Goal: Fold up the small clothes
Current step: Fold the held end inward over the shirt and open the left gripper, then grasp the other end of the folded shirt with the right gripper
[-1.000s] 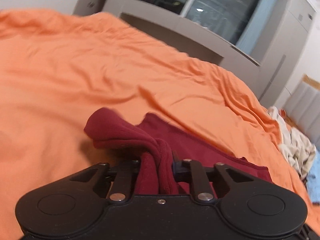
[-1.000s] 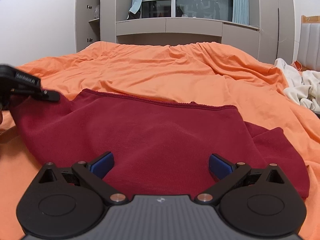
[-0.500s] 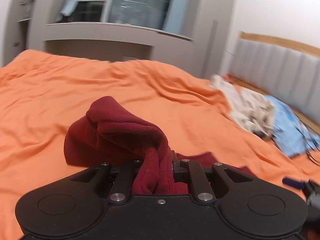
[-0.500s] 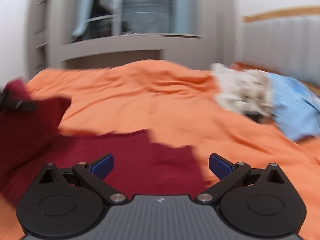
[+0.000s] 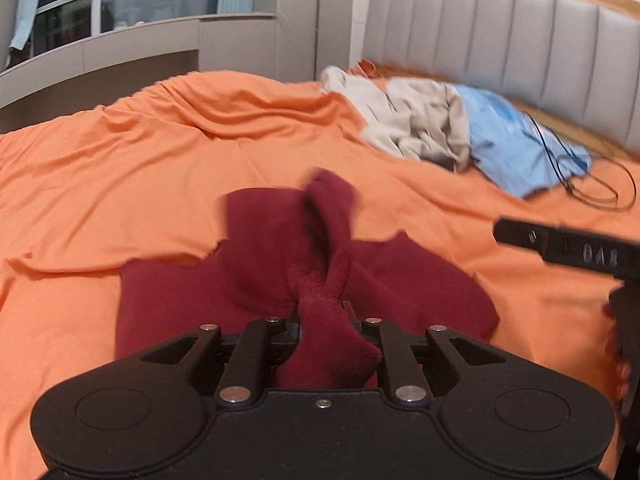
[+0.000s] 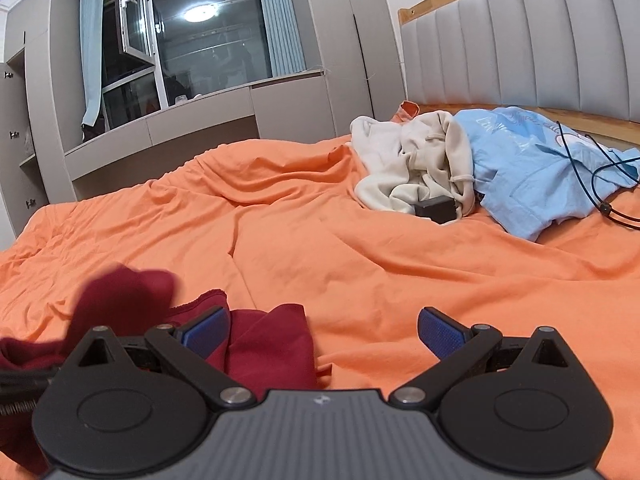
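Observation:
A dark red knit garment [image 5: 168,300] lies on the orange bedsheet [image 5: 120,184]. My left gripper [image 5: 322,322] is shut on a bunched fold of it and holds that fold up above the rest. In the right wrist view the same red garment [image 6: 264,340] lies at the lower left. My right gripper [image 6: 324,330] is open and empty, its blue pads [image 6: 438,330] wide apart over the sheet, just right of the garment. The right gripper's black finger shows at the right edge of the left wrist view [image 5: 568,246].
A beige garment [image 6: 412,164] and a light blue garment [image 6: 532,168] are heaped near the grey padded headboard [image 6: 520,40]. A black cable [image 6: 600,184] and a small black box [image 6: 434,208] lie there. Grey cabinets and a window [image 6: 200,48] stand beyond the bed.
Both grippers have swung to the right toward the headboard. My left gripper has carried its red fold across over the garment. My right gripper stays open and has moved off the garment's middle.

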The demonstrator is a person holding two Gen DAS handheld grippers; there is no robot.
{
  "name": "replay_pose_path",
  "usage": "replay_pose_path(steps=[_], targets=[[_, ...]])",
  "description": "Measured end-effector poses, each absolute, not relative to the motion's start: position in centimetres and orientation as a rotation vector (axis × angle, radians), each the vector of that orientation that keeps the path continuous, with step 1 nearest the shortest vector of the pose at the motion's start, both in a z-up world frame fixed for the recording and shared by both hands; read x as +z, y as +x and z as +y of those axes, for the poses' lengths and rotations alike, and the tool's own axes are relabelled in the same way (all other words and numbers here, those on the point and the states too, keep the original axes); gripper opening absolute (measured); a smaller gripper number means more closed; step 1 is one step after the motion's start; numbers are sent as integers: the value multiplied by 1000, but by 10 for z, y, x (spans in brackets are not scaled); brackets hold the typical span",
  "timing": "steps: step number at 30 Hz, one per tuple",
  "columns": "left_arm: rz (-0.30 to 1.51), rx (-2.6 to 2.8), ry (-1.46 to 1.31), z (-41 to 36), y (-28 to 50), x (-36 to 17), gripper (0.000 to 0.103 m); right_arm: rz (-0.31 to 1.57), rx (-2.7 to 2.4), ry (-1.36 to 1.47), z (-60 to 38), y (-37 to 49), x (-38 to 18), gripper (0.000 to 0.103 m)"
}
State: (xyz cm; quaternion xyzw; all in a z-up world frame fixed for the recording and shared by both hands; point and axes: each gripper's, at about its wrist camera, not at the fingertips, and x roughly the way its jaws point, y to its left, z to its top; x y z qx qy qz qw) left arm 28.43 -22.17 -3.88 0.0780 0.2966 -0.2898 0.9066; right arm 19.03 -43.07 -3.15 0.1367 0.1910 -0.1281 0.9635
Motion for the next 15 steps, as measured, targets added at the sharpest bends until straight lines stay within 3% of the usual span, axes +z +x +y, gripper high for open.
replay_pose_path(steps=[5, 8, 10, 15], targets=[[646, -633, 142, -220, 283, -48, 30, 398, -253, 292, -431, 192, -34, 103], [645, -653, 132, -219, 280, -48, 49, 413, -246, 294, -429, 193, -36, 103], [636, -668, 128, -216, 274, -47, 72, 428, -235, 296, -428, 195, -38, 103], [588, -680, 175, -213, 255, -45, 88, 463, -192, 282, -422, 202, -43, 103]])
